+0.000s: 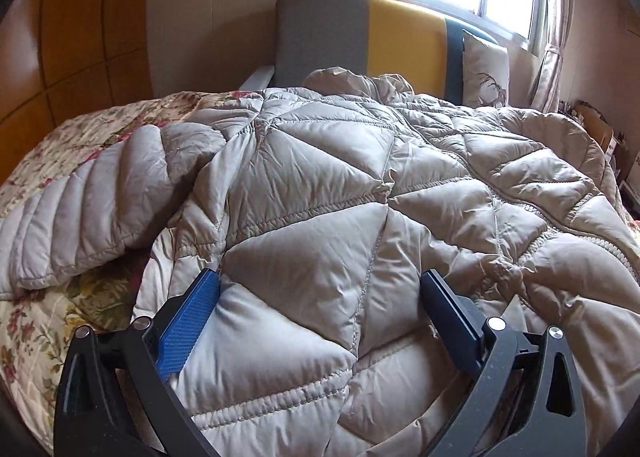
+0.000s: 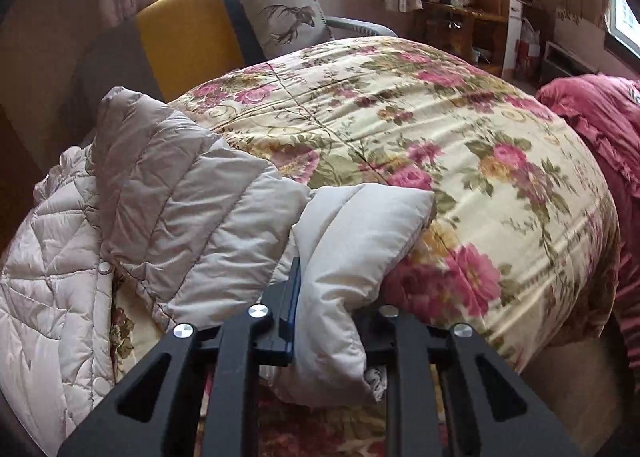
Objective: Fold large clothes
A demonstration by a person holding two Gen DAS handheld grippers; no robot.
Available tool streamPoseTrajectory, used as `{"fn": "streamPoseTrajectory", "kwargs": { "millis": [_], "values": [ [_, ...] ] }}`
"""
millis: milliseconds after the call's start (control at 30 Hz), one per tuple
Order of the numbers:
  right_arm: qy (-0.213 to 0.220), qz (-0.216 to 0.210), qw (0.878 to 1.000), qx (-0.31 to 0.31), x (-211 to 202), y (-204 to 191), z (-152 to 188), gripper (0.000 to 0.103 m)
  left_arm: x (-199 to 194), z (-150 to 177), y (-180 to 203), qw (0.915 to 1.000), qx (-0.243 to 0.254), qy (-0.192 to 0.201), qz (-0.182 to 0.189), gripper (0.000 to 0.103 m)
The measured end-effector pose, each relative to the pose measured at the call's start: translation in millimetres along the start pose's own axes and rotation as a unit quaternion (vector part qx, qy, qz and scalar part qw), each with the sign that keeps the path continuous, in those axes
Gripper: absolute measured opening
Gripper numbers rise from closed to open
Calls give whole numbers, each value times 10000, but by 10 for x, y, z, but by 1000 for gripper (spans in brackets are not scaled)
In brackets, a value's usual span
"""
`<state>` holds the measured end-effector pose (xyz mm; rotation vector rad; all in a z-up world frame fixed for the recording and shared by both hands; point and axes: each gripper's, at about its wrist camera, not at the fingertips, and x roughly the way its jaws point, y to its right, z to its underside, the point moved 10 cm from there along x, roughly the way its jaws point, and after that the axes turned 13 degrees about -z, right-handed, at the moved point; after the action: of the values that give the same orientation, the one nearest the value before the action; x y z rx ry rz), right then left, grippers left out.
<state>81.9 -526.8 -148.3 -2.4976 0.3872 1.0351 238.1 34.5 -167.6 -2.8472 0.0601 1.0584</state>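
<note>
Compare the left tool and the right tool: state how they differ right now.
The left tool has its jaws spread wide, straddling a panel of the quilted coat without pinching it; the right tool is closed on the coat's sleeve end. The left tool sits over the coat's body; the right tool is out over the floral bedspread. Both share black frames and blue pads.

Both claws [image 1: 320,297] [image 2: 332,321]: black frames, blue pads, silver screws.
</note>
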Motion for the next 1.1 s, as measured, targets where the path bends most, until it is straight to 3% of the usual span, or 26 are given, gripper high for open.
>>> {"fn": "streamPoseTrajectory", "kwargs": {
  "millis": [167, 367, 500, 533, 600, 633, 667, 733, 833, 900, 1000, 1100],
  "values": [
    [319, 832, 9949, -476, 192, 347, -557, 12, -127, 3, 112, 9999, 25, 97, -25, 99],
    [487, 1787, 9822, -299, 477, 1095, -1201, 11, -124, 7, 113, 9999, 31, 150, -32, 99],
    [264, 1860, 9822, 28, 782, 1325, -1369, 11, -97, 17, 124, 9998, 74, 144, 81, 99],
    [98, 1696, 9854, 144, 887, 1320, -1328, 17, -89, 15, 120, 9998, 72, 136, 96, 99],
    [-69, 1554, 9874, 292, 992, 1302, -1257, 42, -63, 11, 116, 9998, 54, 120, 158, 99],
    [4, 1588, 9868, 310, 941, 1297, -1262, 46, -61, 20, 114, 9998, 46, 117, 182, 99],
    [127, 1552, 9871, 369, 848, 1271, -1268, 57, -54, 18, 111, 9997, 41, 111, 207, 99],
    [560, 1294, 9881, 611, 564, 1147, -1268, 69, -46, 10, 106, 9997, 36, 115, 232, 99],
    [750, 348, 9940, 715, 294, 645, -1134, 73, -47, 7, 107, 9997, 39, 120, 223, 99],
    [469, -642, 9951, 595, 272, 143, -931, 73, -64, -2, 97, 9998, 44, 106, 173, 99],
    [-279, -2196, 9740, 486, 293, -653, -425, 70, -164, -21, 40, 9999, -68, 40, 89, 99],
    [-780, -2788, 9563, 411, 314, -1114, 42, 61, -312, -21, -120, 9993, -375, 26, 81, 99]
  ]
}}
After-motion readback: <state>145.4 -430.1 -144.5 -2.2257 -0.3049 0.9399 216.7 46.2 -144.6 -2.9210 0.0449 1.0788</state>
